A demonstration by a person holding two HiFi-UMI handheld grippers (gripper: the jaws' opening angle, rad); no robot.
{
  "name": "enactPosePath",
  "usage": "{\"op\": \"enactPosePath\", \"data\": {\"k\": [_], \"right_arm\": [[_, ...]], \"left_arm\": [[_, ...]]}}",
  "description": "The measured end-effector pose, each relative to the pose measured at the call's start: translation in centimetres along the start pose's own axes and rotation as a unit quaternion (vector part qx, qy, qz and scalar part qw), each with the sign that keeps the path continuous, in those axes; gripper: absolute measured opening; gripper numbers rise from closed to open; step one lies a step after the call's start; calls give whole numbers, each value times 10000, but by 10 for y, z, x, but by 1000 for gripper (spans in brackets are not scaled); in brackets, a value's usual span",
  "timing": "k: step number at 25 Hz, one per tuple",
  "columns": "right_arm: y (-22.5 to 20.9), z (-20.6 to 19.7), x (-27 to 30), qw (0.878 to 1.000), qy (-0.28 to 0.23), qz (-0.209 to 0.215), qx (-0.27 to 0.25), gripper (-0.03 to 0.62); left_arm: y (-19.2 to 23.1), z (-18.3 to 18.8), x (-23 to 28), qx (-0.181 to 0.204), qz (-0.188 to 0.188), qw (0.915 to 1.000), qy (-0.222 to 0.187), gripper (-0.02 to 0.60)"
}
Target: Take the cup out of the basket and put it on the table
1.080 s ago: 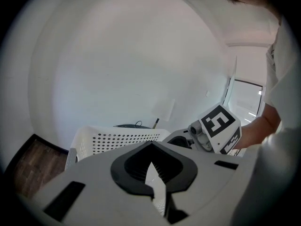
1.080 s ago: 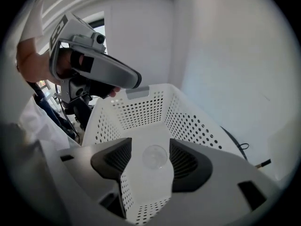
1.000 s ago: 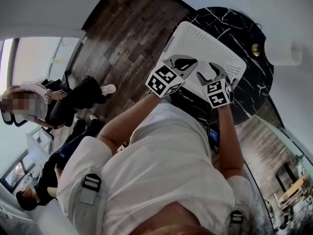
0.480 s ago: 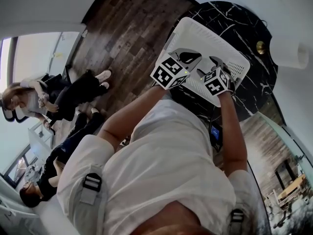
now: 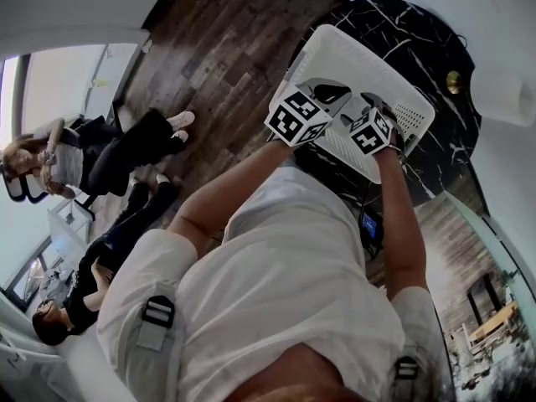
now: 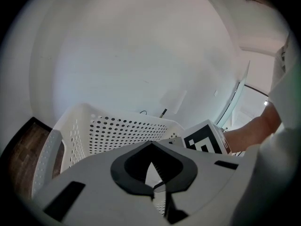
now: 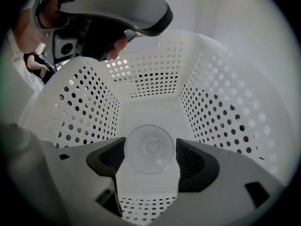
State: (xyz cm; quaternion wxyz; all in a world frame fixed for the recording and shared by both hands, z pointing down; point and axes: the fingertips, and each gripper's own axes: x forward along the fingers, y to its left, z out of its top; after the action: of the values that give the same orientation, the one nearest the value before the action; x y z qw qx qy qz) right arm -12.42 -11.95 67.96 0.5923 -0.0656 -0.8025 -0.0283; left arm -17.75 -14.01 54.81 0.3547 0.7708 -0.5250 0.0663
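Note:
A clear plastic cup (image 7: 149,149) stands upright on the floor of the white perforated basket (image 7: 84,107), seen from above in the right gripper view. My right gripper (image 7: 149,141) points steeply down into the basket. Its jaws have just been opening and stand wide on either side of the cup, not pressing it. My left gripper (image 6: 150,144) is shut on nothing and hovers over the basket's near rim (image 6: 117,131). In the head view both grippers, left (image 5: 328,95) and right (image 5: 383,109), hang over the basket (image 5: 352,44) on the black marble table (image 5: 410,32); the cup is hidden there.
The basket takes up the table's near left part, with bare marble beyond it and a small brass object (image 5: 453,78) at the far right. Wood floor (image 5: 218,48) lies left of the table. Two people (image 5: 109,153) sit at the far left.
Both grippers have moved forward and down over the basket, and the right one has tipped more steeply into it.

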Motion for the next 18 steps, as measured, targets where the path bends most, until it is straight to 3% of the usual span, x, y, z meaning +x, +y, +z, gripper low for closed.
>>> {"op": "enactPosePath", "data": {"k": [6, 18], "right_arm": [[1, -7, 15, 9998, 152, 88, -104, 313], [-7, -6, 9, 9991, -19, -321, -264, 291]], "left_arm": [[5, 0, 6, -10, 22, 10000, 11, 6], [0, 4, 0, 39, 10, 10000, 27, 6]]}}
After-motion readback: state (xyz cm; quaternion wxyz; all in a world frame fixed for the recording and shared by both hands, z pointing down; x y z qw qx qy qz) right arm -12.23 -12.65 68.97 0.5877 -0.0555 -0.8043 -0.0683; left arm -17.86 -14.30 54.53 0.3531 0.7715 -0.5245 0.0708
